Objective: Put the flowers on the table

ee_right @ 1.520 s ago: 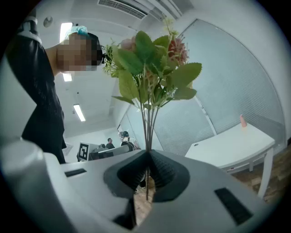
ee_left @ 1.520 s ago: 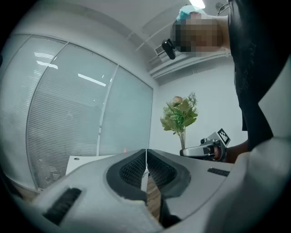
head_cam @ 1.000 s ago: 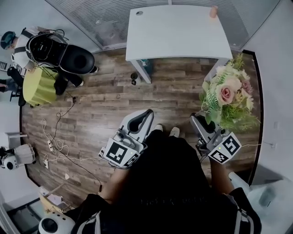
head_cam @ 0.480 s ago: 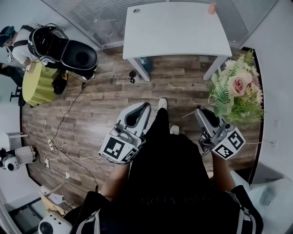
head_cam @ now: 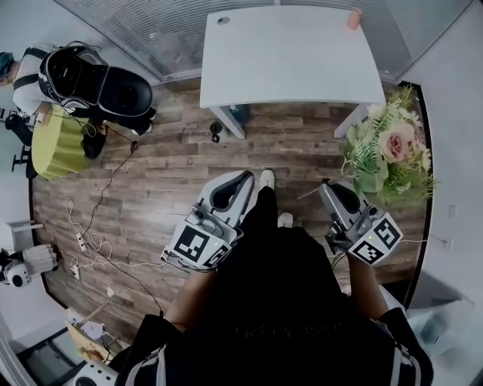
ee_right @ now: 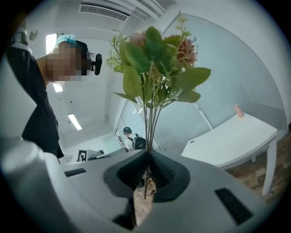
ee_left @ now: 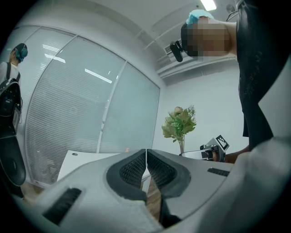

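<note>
Flowers (ee_right: 154, 59), a bunch of pink and cream blooms among green leaves, stand upright in the air just off the table's (head_cam: 290, 53) near right corner. They are beside that corner and do not touch the table. Their thin stems run down into the right gripper (ee_right: 148, 157), whose jaws are drawn in tight on the bundle and pinch it between the ribbed pads. The cut ends of the stems poke out below the grip. This gripper sits short of the table's near edge, on its right side.

The left gripper (ee_left: 146, 154) is held in front of the table's near edge, toward its left half, and it points at the table. Its jaws are pressed together with only a hairline seam between the pads, and nothing is caught in them.

The table is white and rectangular. A small orange thing (head_cam: 352, 19) stands at its far right corner, too small to identify. A round hole (head_cam: 222, 20) is at its far left corner. A wall of glass panels with blinds (head_cam: 166, 30) runs behind the table's far edge.

The wood floor (head_cam: 173, 166) spreads out from the table's near edge. The person's shoes (head_cam: 266, 179) are on it in front of that edge, between the two grippers. Well to the left of the table, another person with a black backpack (head_cam: 90, 75) stands beside a yellow-green thing (head_cam: 60, 143). Loose cables (head_cam: 94, 241) lie on the floor to the table's left, out from its near edge.
</note>
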{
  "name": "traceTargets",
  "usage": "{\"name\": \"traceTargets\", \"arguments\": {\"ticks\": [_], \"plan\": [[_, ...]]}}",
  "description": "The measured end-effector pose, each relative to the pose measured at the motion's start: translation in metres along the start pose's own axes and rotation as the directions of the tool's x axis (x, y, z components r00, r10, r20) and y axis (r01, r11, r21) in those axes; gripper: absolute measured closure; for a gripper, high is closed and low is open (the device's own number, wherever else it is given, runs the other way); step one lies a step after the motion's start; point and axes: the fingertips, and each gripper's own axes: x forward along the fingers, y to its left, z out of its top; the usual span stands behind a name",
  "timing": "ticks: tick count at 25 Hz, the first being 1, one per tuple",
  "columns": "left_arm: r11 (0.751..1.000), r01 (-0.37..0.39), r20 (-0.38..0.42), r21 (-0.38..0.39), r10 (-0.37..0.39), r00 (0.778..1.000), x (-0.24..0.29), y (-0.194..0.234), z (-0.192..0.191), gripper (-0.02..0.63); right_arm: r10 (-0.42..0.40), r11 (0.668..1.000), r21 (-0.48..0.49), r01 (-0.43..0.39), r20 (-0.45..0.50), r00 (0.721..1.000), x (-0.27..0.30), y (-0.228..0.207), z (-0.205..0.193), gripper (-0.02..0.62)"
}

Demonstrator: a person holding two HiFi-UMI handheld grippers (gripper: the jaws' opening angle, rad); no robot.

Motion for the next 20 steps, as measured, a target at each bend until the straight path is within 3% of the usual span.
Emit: {"name": "traceTargets", "arguments": {"ticks": [8, 15, 20], "plan": [[0.999, -0.009, -0.009, -0.040, 0.009, 1.000, 0.065, 0.089, 0.007, 0.581, -0.018, 1.000, 0.009, 0.018, -0.053, 0.998, 0.084, -0.062, 0.029, 0.555], [0.998, 0.023, -0.001, -0.052, -0.023, 1.000, 0.075, 0.105, 0.006, 0.581, -0.043, 0.999, 0.005, 0.044, -0.026, 0.999, 0.099, -0.071, 0.039, 0.555], [0.994, 0.053, 0.008, -0.092, -0.053, 0.999, 0.117, 0.159, 0.018, 0.581, -0.061, 0.998, 0.027, 0.061, -0.020, 0.998, 0.153, -0.103, 0.063, 0.555]]}}
